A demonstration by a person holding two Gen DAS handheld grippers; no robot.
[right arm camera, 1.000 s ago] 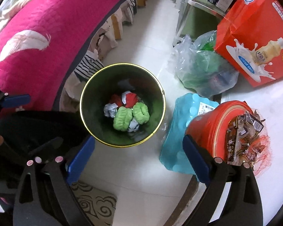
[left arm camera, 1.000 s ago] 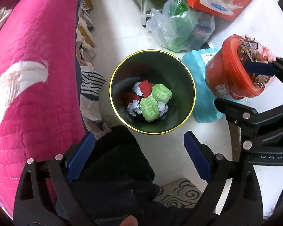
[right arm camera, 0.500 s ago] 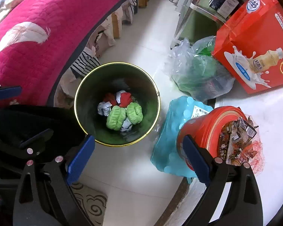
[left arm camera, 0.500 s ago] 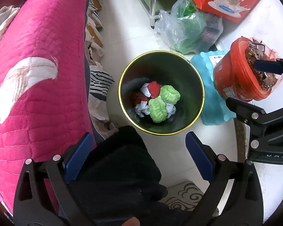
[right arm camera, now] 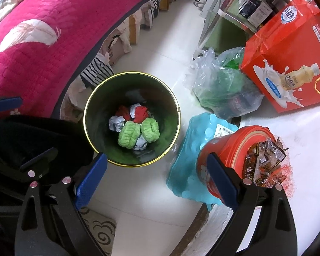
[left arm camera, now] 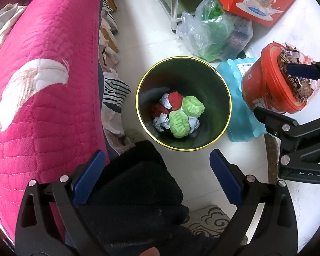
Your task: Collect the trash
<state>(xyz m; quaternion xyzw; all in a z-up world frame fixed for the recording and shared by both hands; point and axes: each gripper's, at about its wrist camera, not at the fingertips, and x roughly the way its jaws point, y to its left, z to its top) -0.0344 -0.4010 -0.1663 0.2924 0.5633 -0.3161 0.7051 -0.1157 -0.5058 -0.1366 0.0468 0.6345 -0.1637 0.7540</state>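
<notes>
Only the right wrist view shows shelf boxes (right arm camera: 253,10) (both grippers' fingers (left arm camera: 86,181) spread, empty).

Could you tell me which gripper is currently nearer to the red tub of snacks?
Right. The right gripper has one blue finger pad in front of the red tub on the white table. The left gripper hangs farther off, near the green bin.
</notes>
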